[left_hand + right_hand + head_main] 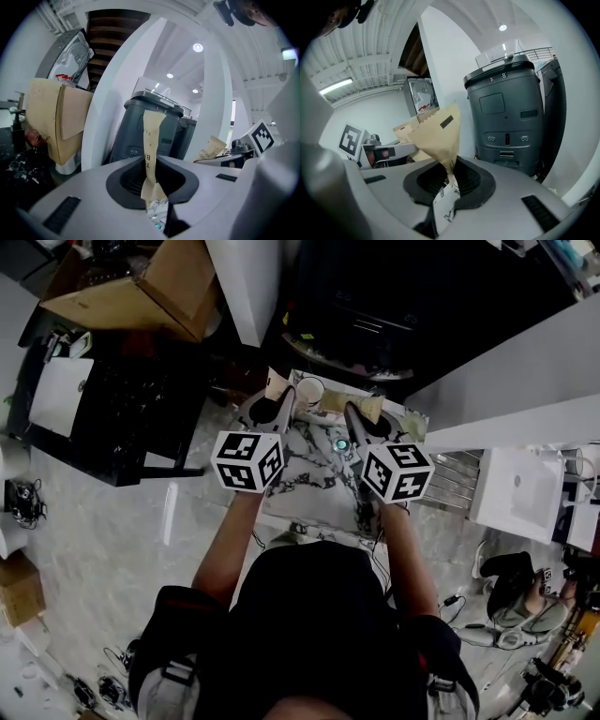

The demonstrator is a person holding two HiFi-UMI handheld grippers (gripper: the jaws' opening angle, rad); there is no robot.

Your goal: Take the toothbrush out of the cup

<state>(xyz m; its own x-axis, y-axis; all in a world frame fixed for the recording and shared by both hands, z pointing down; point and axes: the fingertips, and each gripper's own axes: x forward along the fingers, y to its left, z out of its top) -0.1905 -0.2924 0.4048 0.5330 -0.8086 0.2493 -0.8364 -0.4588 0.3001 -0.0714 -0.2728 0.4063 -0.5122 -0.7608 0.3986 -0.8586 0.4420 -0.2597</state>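
Head view: both bare forearms reach forward side by side over the marbled surface [309,479], a pair of tongs in each hand.
The left tongs [284,399] are pinched narrow on an upright brown paper strip [151,140]. The right tongs [356,416] are pinched on a fanned brown paper packet [438,131]. The marker cubes lie uppermost. The cup [310,390] stands at the surface's far edge, between the tongs and just beside the left pair. The toothbrush cannot be made out.
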